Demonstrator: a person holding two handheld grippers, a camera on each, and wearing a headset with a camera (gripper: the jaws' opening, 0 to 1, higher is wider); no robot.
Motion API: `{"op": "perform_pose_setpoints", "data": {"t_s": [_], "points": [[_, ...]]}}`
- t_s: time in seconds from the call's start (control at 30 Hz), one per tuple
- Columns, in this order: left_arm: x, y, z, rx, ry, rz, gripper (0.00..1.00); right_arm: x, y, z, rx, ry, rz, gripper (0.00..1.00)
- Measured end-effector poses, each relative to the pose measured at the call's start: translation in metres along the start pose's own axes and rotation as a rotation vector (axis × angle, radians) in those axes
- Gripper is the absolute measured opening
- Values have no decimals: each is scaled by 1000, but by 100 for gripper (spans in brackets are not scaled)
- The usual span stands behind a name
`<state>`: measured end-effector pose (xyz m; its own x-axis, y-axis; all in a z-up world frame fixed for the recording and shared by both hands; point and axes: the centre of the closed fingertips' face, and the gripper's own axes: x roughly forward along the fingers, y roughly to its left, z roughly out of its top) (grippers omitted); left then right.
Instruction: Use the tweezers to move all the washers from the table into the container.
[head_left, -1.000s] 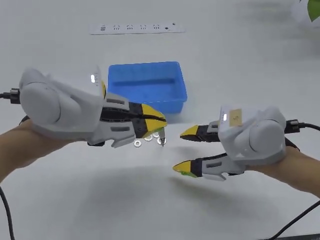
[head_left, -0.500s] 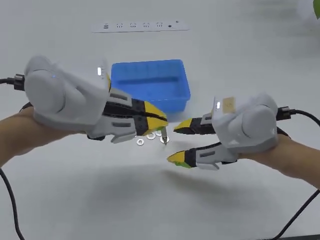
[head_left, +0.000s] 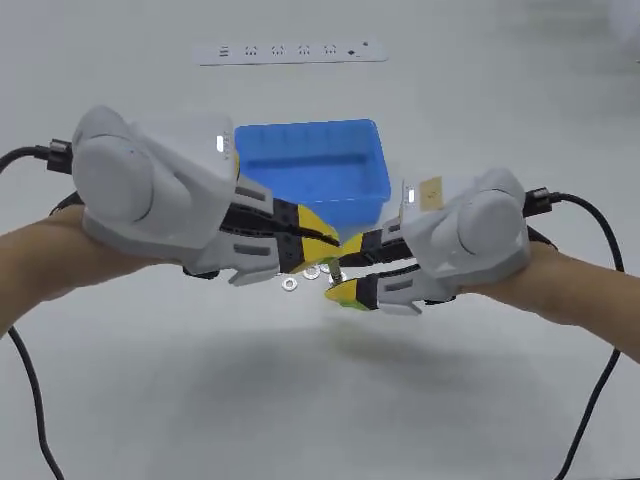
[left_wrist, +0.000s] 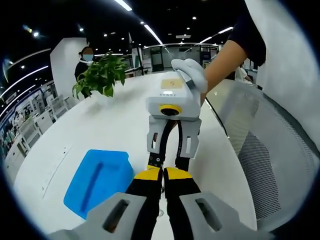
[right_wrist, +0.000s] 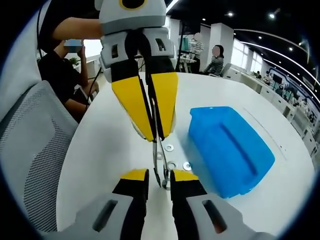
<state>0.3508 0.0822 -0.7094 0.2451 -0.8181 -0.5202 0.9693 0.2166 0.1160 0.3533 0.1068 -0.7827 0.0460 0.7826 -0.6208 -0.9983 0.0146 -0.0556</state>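
Since a second ago the right gripper (head_left: 347, 268) has come in from the right and now meets the left gripper (head_left: 322, 240) nose to nose just in front of the blue container (head_left: 312, 168). Its jaws, wide open earlier, have narrowed. The left gripper and the washers (head_left: 290, 285) lie where they lay before, against the container's near wall (the whole picture has slid a little, which is the headset moving).

Left gripper: jaws pressed together on the tweezers (right_wrist: 157, 152), whose two thin legs run out from between the yellow tips and slant down toward the table (head_left: 300, 400) in front of the container.

Right gripper: jaws a narrow gap apart, one on each side of the tweezers' pointed end. Whether the pads touch the metal I cannot tell.

Washers sit in a small loose cluster on the table just in front of the container, under and beside the tweezers' tips. In the right gripper view two lie close to the container's wall and one a little farther from it. None can be seen inside the container, whose floor shows bare blue in the head view.

Beyond the container, well apart from it, a white power strip (head_left: 290, 50) lies flat on the table.
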Motion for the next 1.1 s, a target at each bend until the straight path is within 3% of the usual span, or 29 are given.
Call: {"op": "perform_pose_setpoints", "data": {"t_s": [0.47, 0.67, 0.93, 1.1], "points": [[5, -2, 0, 5, 3, -4, 5, 0, -1, -2, -17, 8, 18, 10], [8, -2, 2, 19, 10, 10, 6, -1, -1, -3, -21, -16, 28, 9], [5, 0, 2, -16, 10, 31, 7, 0, -1, 0, -22, -26, 22, 8], [-4, 1, 5, -53, -30, 55, 18, -2, 0, 3, -16, -20, 15, 8]]}}
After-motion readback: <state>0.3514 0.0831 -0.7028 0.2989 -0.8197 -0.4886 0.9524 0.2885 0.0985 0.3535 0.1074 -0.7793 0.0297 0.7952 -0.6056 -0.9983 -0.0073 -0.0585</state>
